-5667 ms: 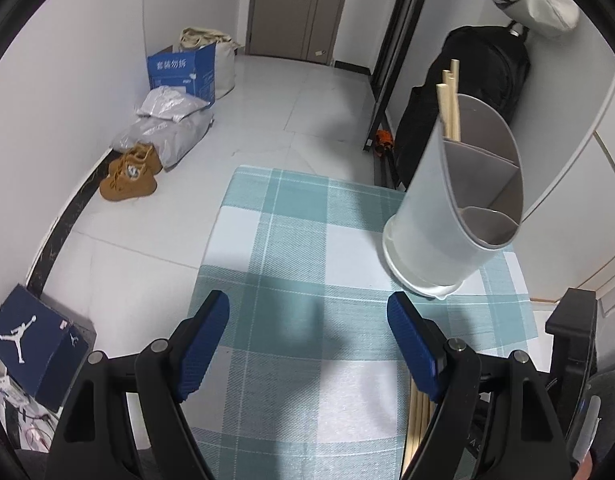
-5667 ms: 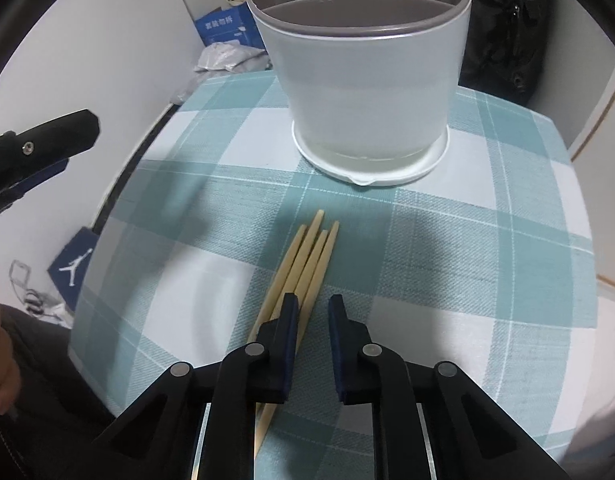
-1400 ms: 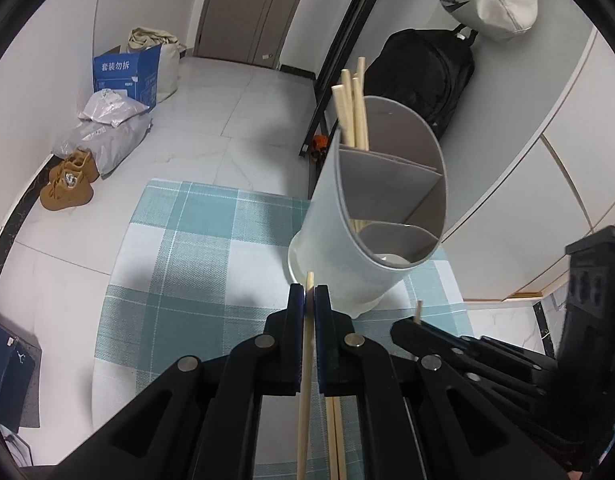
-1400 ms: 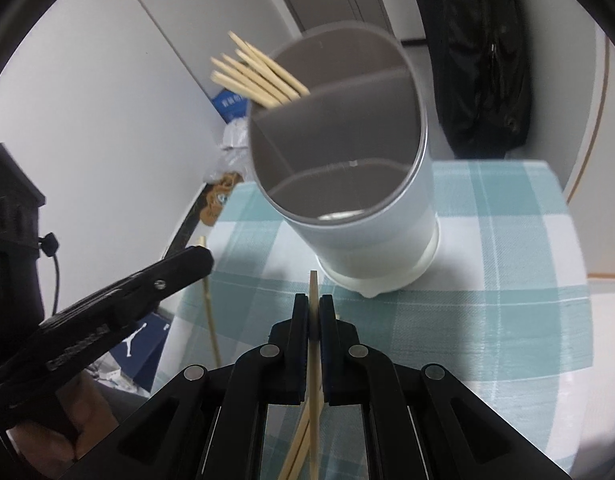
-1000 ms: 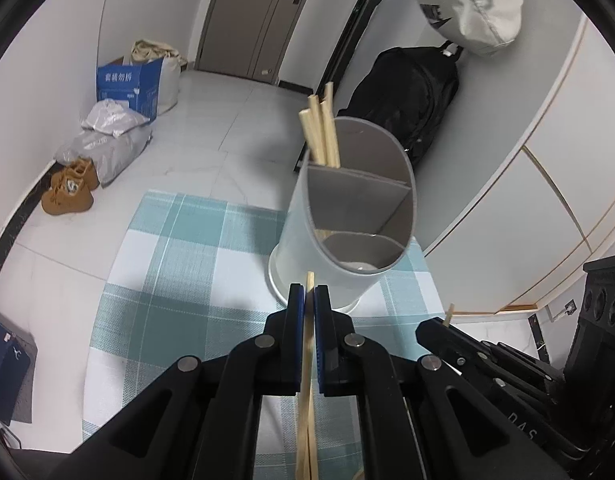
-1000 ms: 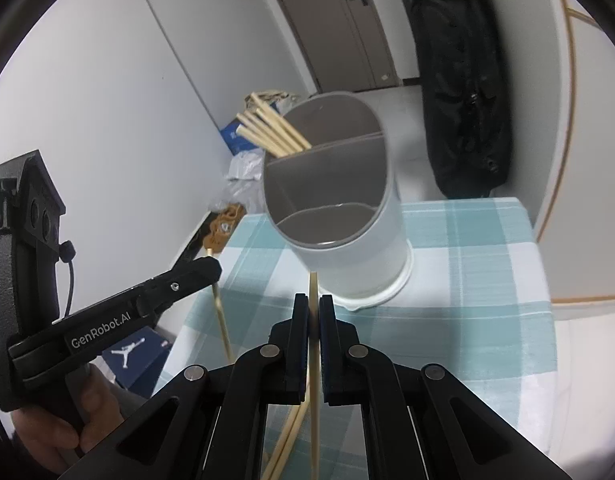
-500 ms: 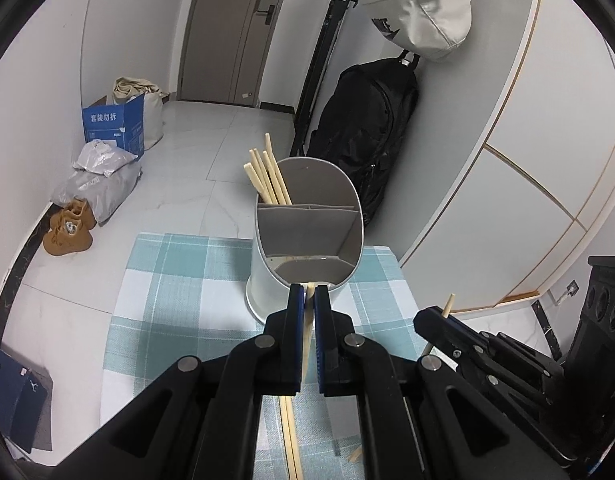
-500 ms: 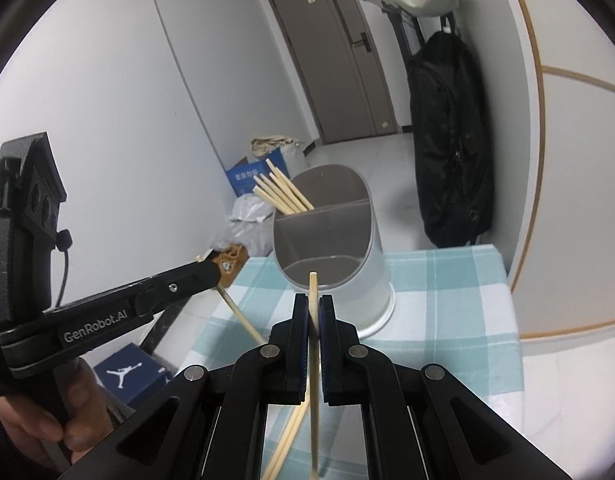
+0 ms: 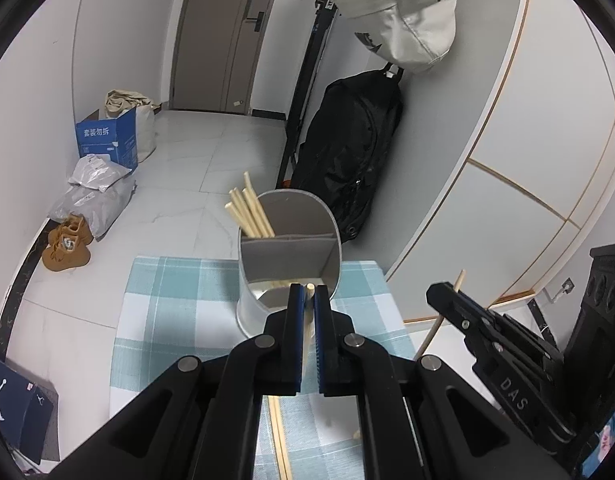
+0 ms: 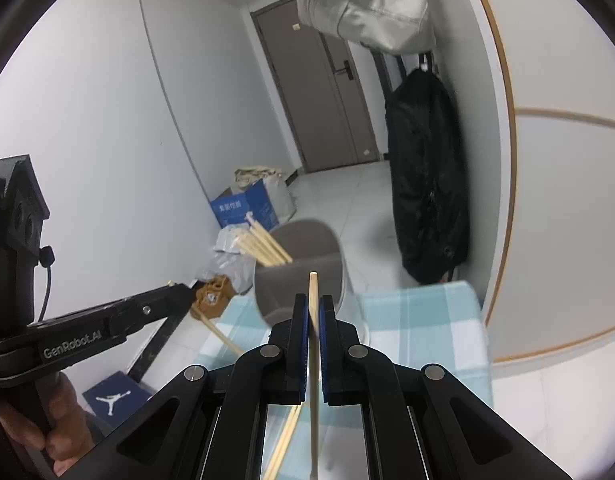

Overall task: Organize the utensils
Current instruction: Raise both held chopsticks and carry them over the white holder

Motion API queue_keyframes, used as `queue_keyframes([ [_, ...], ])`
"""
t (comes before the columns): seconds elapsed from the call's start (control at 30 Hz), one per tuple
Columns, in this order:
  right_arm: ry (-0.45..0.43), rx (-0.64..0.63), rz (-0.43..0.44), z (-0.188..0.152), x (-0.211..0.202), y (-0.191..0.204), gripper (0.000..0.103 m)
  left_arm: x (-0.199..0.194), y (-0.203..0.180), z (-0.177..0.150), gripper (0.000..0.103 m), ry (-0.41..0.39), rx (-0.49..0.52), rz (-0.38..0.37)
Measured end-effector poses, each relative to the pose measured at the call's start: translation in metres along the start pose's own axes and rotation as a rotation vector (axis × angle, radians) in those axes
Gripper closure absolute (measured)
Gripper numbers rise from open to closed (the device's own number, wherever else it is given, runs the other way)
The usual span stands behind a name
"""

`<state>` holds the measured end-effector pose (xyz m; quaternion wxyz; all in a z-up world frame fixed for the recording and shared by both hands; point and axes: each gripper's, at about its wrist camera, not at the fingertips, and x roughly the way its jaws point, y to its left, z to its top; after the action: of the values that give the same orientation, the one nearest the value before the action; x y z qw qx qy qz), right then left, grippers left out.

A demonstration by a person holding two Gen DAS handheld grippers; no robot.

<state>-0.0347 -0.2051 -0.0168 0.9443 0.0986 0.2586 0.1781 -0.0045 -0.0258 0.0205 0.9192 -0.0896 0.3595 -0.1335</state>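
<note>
Closest to me, the risk sits in the grips themselves. My left tongs (image 9: 306, 300) are clamped on a single wooden chopstick (image 9: 307, 322), and my right tongs (image 10: 313, 312) are clamped on another chopstick (image 10: 313, 340); both pairs are closed down to the width of the stick, with nothing else between the blue pads. Each stick is pinched at one narrow spot with most of its length hanging below, so I judge it could pivot or slide if I tilt a wrist too quickly. A stick that swings would meet the holder's rim instead of dropping in.

Just past the tips, a few loose chopsticks (image 9: 278, 436) lie on the checked tablecloth (image 9: 167, 300) of the table, under both held sticks; a low pass could sweep them off the edge.

Further out stands the grey-and-white utensil holder (image 9: 289, 256), upright on the cloth, with dividers across it. A bundle of chopsticks (image 9: 249, 214) leans in its far compartment, ends poking up and left. If I bring both sticks in together, they may cross each other or knock that bundle, and a hard push on the tall holder could tip it. In the right wrist view the left tongs and their stick (image 10: 211, 326) hang off to the left, apart from mine.
</note>
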Motion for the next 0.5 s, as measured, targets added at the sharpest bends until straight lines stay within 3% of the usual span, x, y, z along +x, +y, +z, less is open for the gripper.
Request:
queue_keyframes([
  [0.17, -0.029, -0.005, -0.003, 0.022, -0.003, 0.000, 0.099, 0.000, -0.002, 0.018, 0.102, 0.028, 0.003, 0.003],
  [0.5, -0.089, -0.042, 0.015, 0.083, -0.004, 0.010, 0.099, -0.017, -0.002, 0.062, 0.102, -0.014, 0.001, -0.062],
])
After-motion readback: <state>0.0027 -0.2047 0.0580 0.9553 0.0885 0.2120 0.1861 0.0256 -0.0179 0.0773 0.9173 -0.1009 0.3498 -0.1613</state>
